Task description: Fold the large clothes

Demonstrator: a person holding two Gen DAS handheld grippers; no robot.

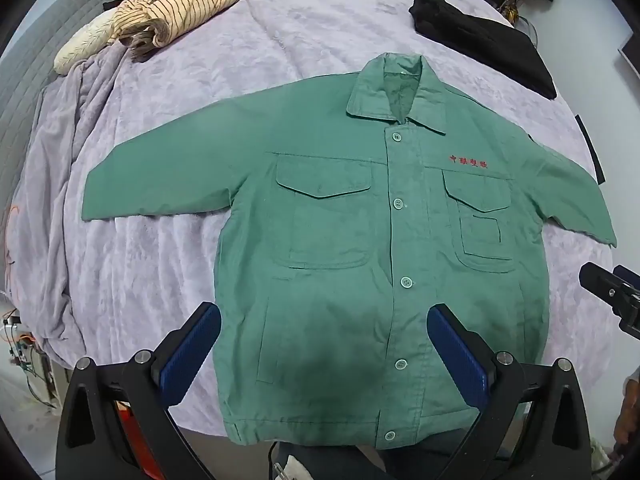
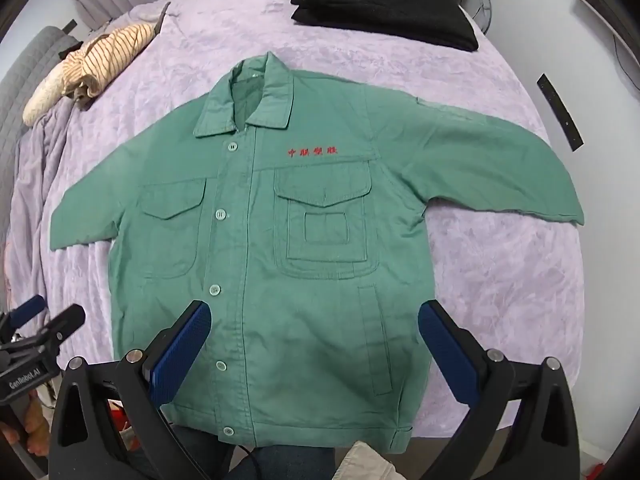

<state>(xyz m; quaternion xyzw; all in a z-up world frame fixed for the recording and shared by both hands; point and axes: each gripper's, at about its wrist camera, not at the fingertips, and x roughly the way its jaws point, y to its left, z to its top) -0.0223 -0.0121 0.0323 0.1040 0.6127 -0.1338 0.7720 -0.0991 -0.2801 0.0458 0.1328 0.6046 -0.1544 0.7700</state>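
Bed; "GenRobot.AI" on left gripper

Both grippers hang above the near hem of the green jacket, pointing steeply down at it. The left gripper has its blue-padded jaws spread wide with nothing between them, and the right gripper is equally wide and empty, beside it over the hem.

Here's the bed, draped in a rumpled lilac plush blanket, and spread flat across its near side is the green jacket, buttoned, sleeves out, hem at the near edge. A bunched striped garment lies toward the far-left corner, a folded black garment toward the far-right.
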